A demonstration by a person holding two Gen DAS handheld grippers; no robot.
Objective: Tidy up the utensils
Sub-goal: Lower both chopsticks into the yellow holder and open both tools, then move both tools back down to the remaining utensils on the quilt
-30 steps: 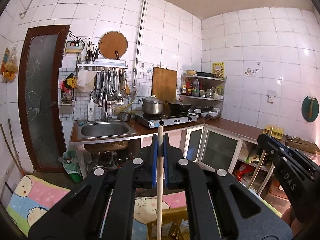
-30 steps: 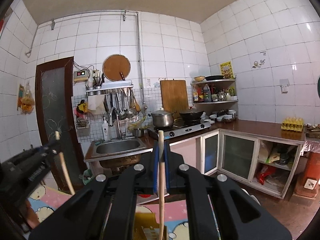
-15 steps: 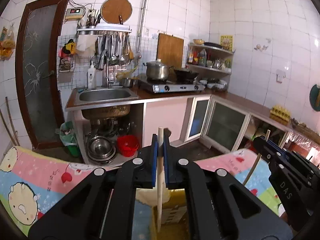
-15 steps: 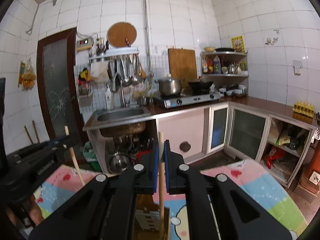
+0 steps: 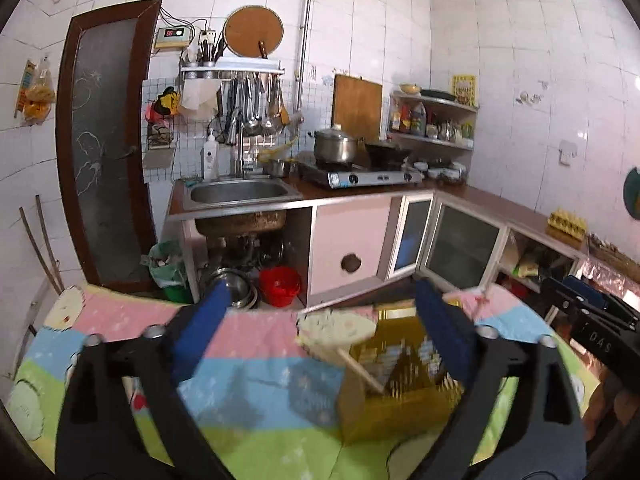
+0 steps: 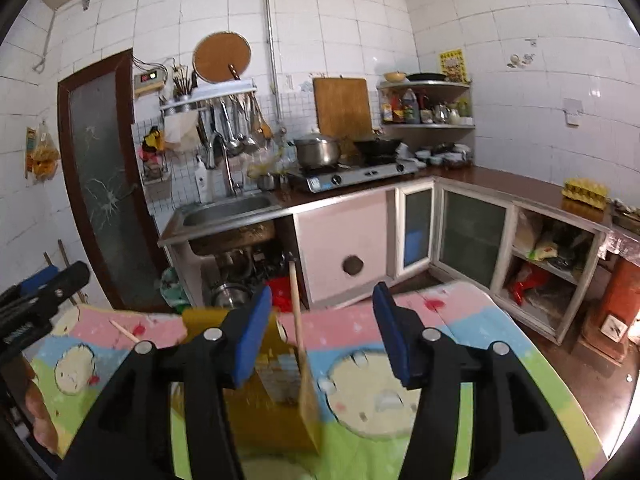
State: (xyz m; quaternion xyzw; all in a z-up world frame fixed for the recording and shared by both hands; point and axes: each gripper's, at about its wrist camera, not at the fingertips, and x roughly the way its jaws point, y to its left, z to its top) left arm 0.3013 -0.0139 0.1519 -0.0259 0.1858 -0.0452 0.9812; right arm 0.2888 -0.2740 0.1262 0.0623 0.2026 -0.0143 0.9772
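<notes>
A yellow box (image 5: 400,384) stands on a colourful cartoon mat (image 5: 248,360). A wooden chopstick (image 5: 358,368) leans inside it in the left wrist view. In the right wrist view the box (image 6: 276,392) holds another wooden chopstick (image 6: 298,320), which stands nearly upright. My left gripper (image 5: 320,304) is open and empty above the box. My right gripper (image 6: 322,312) is open and empty, with the chopstick between its spread fingers but free of them. Each gripper shows at the edge of the other's view.
A thin stick (image 6: 124,330) lies on the mat at the left. Behind are a sink counter (image 5: 240,194), a gas stove with a pot (image 5: 336,146), glass-door cabinets (image 5: 460,244), a red bucket (image 5: 280,284) and a dark door (image 5: 104,152).
Both grippers have tilted down over the mat and opened. Each let go of its chopstick, and the chopsticks now rest in the yellow box.
</notes>
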